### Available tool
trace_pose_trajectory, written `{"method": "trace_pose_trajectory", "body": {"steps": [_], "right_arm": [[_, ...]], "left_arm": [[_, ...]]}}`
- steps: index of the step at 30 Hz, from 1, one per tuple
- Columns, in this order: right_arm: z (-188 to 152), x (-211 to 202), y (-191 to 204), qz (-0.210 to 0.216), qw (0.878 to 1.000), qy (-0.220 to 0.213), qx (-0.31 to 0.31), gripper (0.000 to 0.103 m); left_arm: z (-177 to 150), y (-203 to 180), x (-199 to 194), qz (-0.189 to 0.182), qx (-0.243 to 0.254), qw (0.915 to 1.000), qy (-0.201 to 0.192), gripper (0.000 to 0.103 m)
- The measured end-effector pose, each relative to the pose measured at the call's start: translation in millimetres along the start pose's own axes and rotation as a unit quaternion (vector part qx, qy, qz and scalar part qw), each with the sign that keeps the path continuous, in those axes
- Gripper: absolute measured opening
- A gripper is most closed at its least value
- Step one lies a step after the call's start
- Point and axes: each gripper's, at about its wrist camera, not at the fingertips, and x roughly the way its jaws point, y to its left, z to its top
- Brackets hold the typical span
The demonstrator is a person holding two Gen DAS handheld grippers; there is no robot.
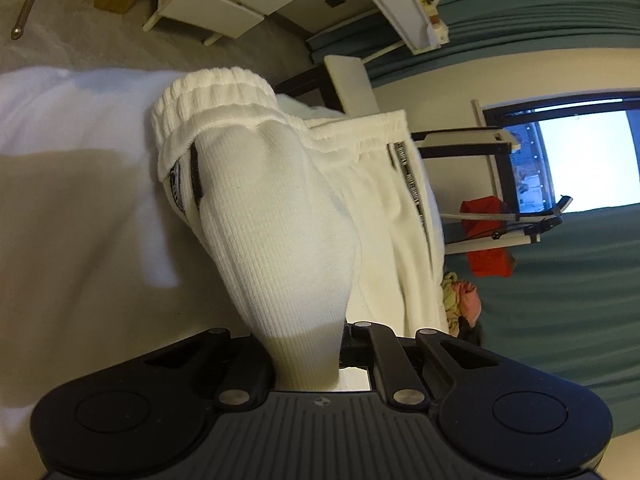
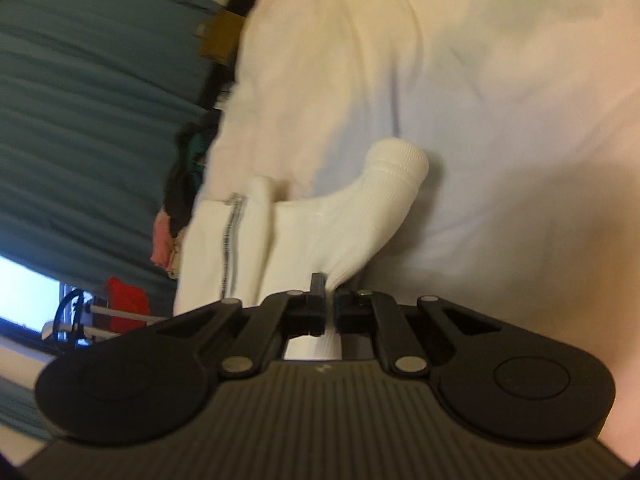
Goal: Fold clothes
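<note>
Two grippers: both clamp one white knit garment, apparently shorts or trousers with an elastic waistband.
Left gripper (image 1: pixel 320 360): closed on a ribbed bunch of the white garment (image 1: pixel 280 208); cloth rises from the jaws toward 12 o'clock.
Right gripper (image 2: pixel 329 312): jaws pinched on a thin gather of the same cloth; view blurred.
Garment position: lifted between the grippers over the white bed surface (image 1: pixel 72 152); waistband (image 1: pixel 212 92) at 11 o'clock of the left view, side stripe (image 1: pixel 412 184) toward 2 o'clock. A rounded cuff-like end (image 2: pixel 396 168) stands at 1 o'clock in the right view.
Fold state: doubled over itself, not laid flat; stage cannot be settled.
Risk 1: right pinch holds little cloth; a pull apart could slip it free.
Risk 2: uneven tension could skew the waistband and misalign edges.
Risk 3: the hanging portion could bunch on the bed when lowered.
Pose: both units rolled sideways, room appears tilted; fingers point along the cloth, converging.
</note>
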Motion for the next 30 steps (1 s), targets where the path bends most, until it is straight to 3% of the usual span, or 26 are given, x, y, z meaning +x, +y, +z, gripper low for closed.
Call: {"method": "trace_pose_trajectory", "body": {"steps": [7,11,15,19,22,24,26,30], "right_arm": [[8,-36,28,0.043,0.997,-0.056,-0.045,0.005],[19,-19,69,0.052,0.994,-0.065,-0.073,0.005],[32,28,125,0.069,0.992,-0.068,-0.086,0.005],[29,101,189,0.043,0.987,-0.077,-0.131,0.005],[20,166,225,0.000,0.982,-0.093,-0.165,0.005],[10,209,238,-0.023,0.978,-0.101,-0.182,0.005],[-1,248,252,-0.048,0.964,-0.115,-0.233,0.005],[-15,308,246,-0.103,0.957,-0.107,-0.251,0.005]], "left_arm": [[-2,-30,-22,-0.032,0.039,0.9985,-0.020,0.008],[10,-62,-18,-0.045,0.055,0.9972,-0.023,0.007],[36,-104,15,-0.063,0.028,0.9976,-0.011,0.008],[64,-157,81,-0.056,0.035,0.9977,-0.014,0.008],[83,-180,146,-0.038,0.023,0.9990,-0.007,0.008],[94,-190,193,-0.021,0.023,0.9995,-0.006,0.008],[103,-194,238,0.000,0.027,0.9996,-0.006,0.008],[106,-191,304,0.050,0.049,0.9975,0.003,0.011]]}}
